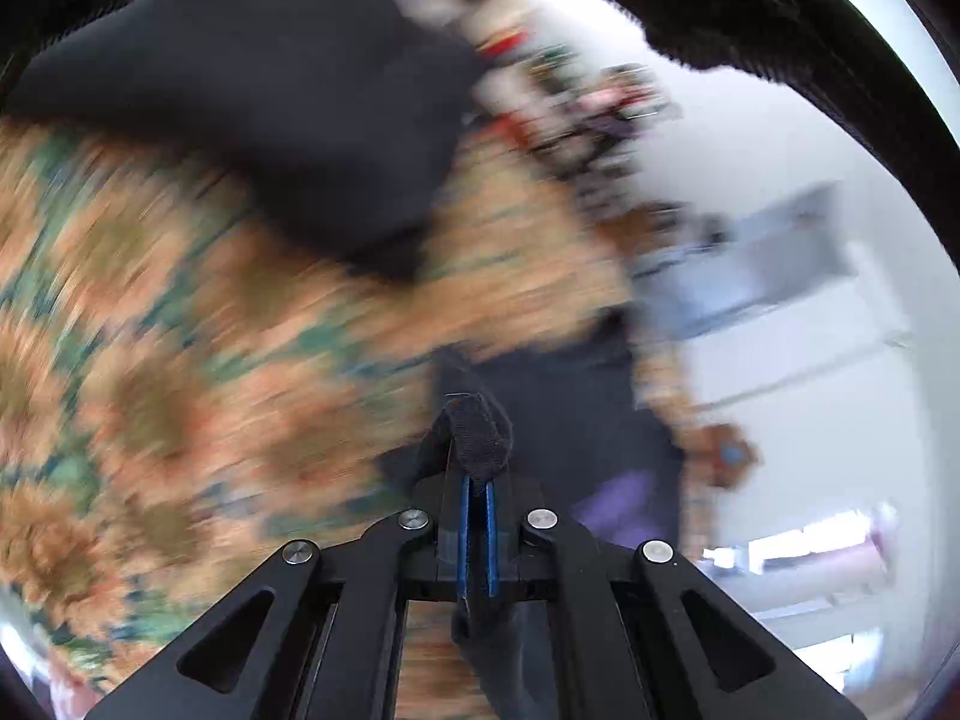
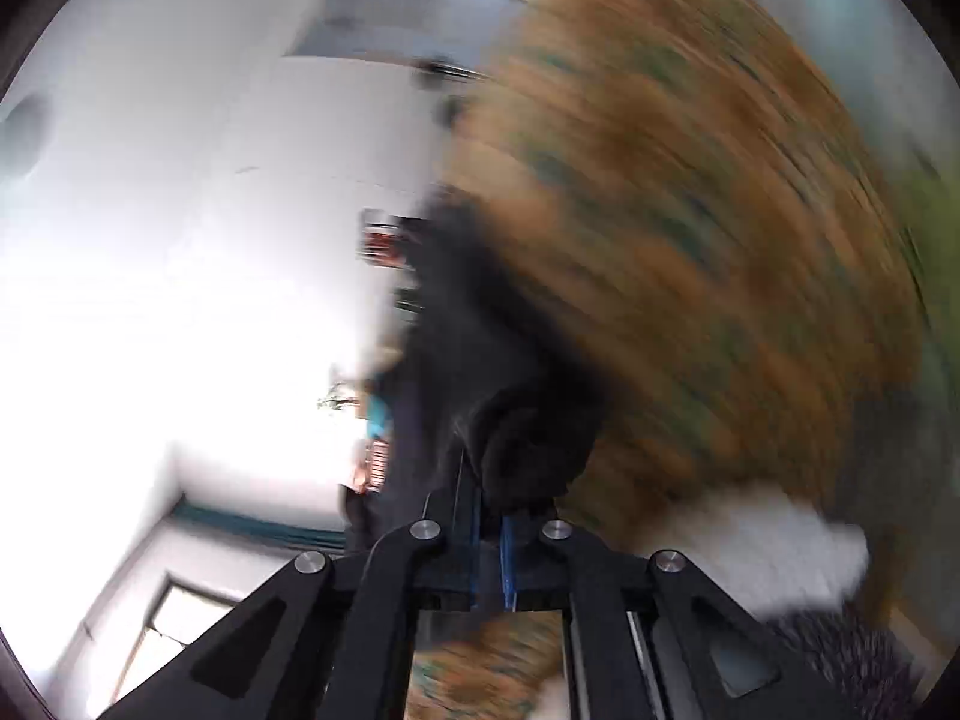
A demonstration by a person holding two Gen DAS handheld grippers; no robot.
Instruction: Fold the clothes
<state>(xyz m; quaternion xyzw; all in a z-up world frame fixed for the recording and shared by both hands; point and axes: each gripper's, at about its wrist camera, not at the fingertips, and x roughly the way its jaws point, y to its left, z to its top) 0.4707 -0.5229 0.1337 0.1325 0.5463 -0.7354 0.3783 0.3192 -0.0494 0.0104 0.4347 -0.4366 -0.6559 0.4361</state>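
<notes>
A black garment (image 1: 288, 120) hangs in the air over an orange and green flowered bedspread (image 1: 120, 324). My left gripper (image 1: 477, 450) is shut on a thick black hem of it, which sticks up between the blue pads. More black cloth (image 1: 564, 408) trails to the right of the fingers. In the right wrist view my right gripper (image 2: 492, 480) is shut on a bunched fold of the same black garment (image 2: 480, 348), which stretches away from the jaws. Both views are smeared by motion.
The flowered bedspread (image 2: 690, 240) fills the right of the right wrist view, with a white patch (image 2: 768, 546) at its lower edge. White walls (image 2: 150, 240) and a cluttered shelf (image 1: 576, 120) lie beyond. A dark sleeve (image 1: 780, 18) crosses the top right.
</notes>
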